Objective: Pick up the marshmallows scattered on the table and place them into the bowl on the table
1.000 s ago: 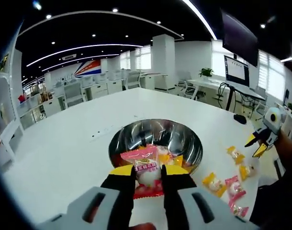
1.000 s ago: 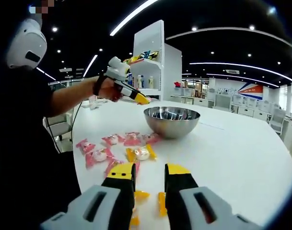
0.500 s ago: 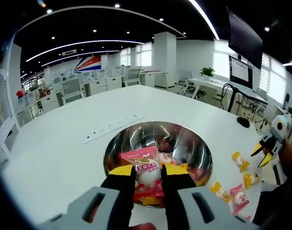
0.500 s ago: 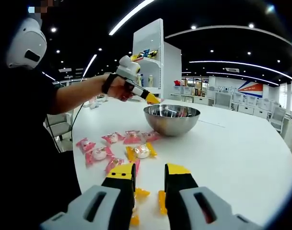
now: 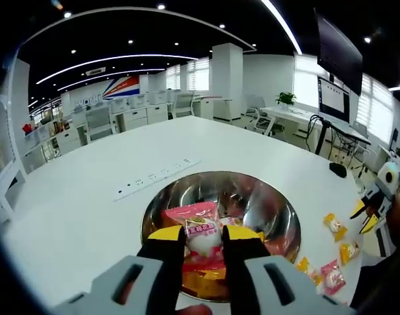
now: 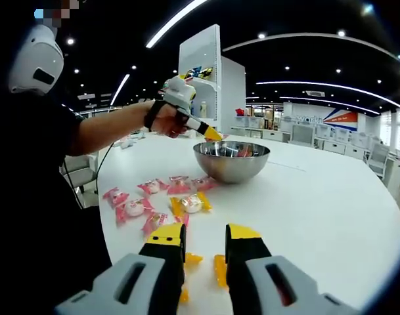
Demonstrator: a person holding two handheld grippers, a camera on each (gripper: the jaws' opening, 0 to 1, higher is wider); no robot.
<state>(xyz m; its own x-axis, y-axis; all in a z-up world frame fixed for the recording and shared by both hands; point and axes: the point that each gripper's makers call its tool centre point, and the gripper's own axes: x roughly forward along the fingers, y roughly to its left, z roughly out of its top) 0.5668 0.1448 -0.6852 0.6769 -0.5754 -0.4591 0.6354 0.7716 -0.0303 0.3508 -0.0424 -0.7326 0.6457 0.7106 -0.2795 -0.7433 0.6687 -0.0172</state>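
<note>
Since a second ago the left claw (image 5: pixel 204 237) has carried its pink-wrapped marshmallow (image 5: pixel 201 231) from the near rim to over the middle of the bowl (image 5: pixel 273 209), so a release should drop it among the wrapped pieces already inside. Its jaws pinch the wrapper's waist, squeezed shut on it. The packet's long axis runs along the jaws, crimped end pointing toward the bowl's far wall. The right claw (image 6: pixel 204 237) hovers low with jaws parted, holding nothing, a yellow-wrapped marshmallow (image 6: pixel 220 271) on the table (image 6: pixel 318 203) between them, presumably the next pick. More marshmallows (image 6: pixel 161 197) lie scattered on the person's side of the bowl.
</note>
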